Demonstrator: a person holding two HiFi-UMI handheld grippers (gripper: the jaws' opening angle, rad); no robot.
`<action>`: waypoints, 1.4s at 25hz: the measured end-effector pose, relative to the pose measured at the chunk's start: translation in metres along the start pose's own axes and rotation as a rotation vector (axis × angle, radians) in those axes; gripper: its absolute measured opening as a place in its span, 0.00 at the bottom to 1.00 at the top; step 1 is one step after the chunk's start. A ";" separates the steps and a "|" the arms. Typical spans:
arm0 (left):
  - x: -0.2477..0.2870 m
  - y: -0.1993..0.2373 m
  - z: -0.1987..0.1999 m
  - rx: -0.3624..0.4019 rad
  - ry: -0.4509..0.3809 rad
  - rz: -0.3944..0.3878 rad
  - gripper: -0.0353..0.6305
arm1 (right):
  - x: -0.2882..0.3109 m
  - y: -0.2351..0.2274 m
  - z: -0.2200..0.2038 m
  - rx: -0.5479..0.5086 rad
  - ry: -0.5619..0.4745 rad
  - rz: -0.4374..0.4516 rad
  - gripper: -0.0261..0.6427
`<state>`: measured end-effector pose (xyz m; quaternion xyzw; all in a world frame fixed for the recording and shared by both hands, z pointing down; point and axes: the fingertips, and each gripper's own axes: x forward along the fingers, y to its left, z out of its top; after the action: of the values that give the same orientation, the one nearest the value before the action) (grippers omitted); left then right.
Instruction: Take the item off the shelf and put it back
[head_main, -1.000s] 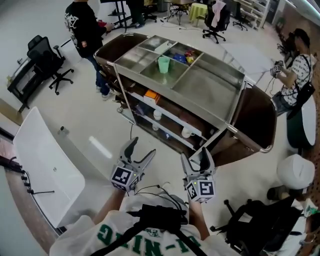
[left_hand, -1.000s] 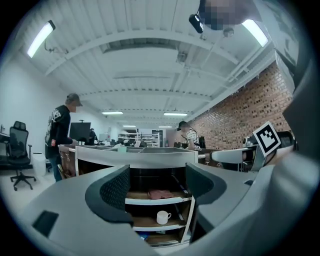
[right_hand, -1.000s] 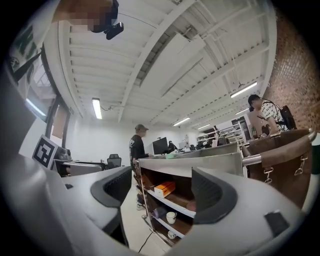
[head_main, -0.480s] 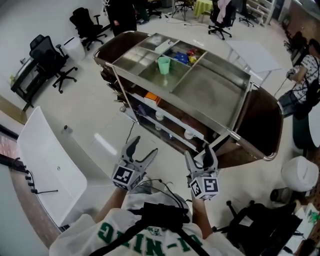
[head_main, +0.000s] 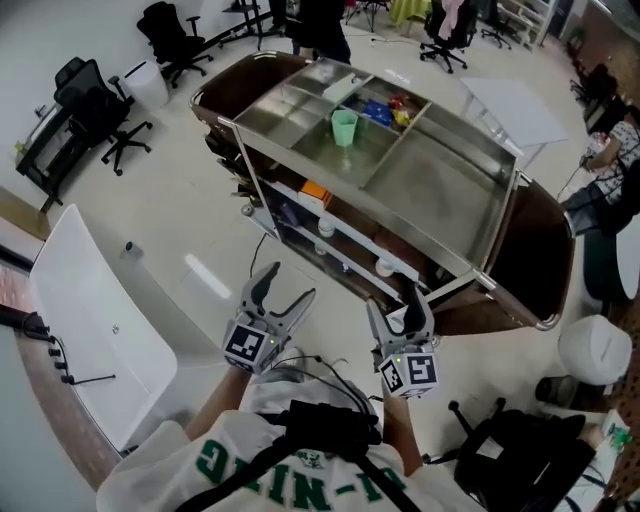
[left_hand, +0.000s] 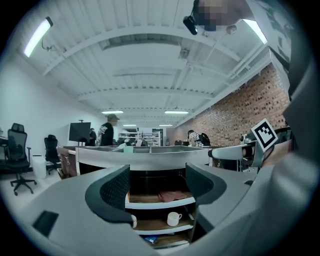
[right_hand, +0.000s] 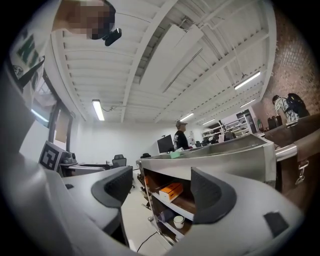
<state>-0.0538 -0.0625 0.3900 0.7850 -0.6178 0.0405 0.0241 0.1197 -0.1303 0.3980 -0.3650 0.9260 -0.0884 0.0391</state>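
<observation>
My left gripper (head_main: 287, 284) fingers spread apart, grasping nothing, my right gripper (head_main: 395, 310) fingers likewise released and empty, both clear of the cart (head_main: 430, 190) at 12 o'clock, white cup (left_hand: 173, 218) and orange box (right_hand: 170, 190) on its shelves, untouched

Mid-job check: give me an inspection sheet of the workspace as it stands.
Surface: stainless steel cart, top tray partly bare.
Job's things: orange box, white mug and reddish cloth on the shelves; none taken.
Clutter: green cup and coloured packets in top compartments.
Grippers: left gripper and right gripper open, empty, short of the cart.
Cables: black cables at the person's chest.
Surroundings: black office chairs, white table, bystander.
</observation>
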 end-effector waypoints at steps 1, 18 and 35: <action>-0.004 0.007 0.001 -0.012 -0.001 0.013 0.56 | 0.004 0.005 -0.002 -0.006 0.006 0.008 0.59; -0.012 0.088 -0.070 -0.093 0.028 0.036 0.56 | 0.073 0.047 -0.072 -0.077 0.062 0.038 0.59; 0.065 0.177 -0.318 -0.142 0.167 0.080 0.56 | 0.182 0.013 -0.295 -0.127 0.193 0.120 0.57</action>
<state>-0.2218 -0.1394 0.7105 0.7498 -0.6458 0.0627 0.1293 -0.0624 -0.2048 0.6832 -0.3003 0.9494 -0.0618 -0.0680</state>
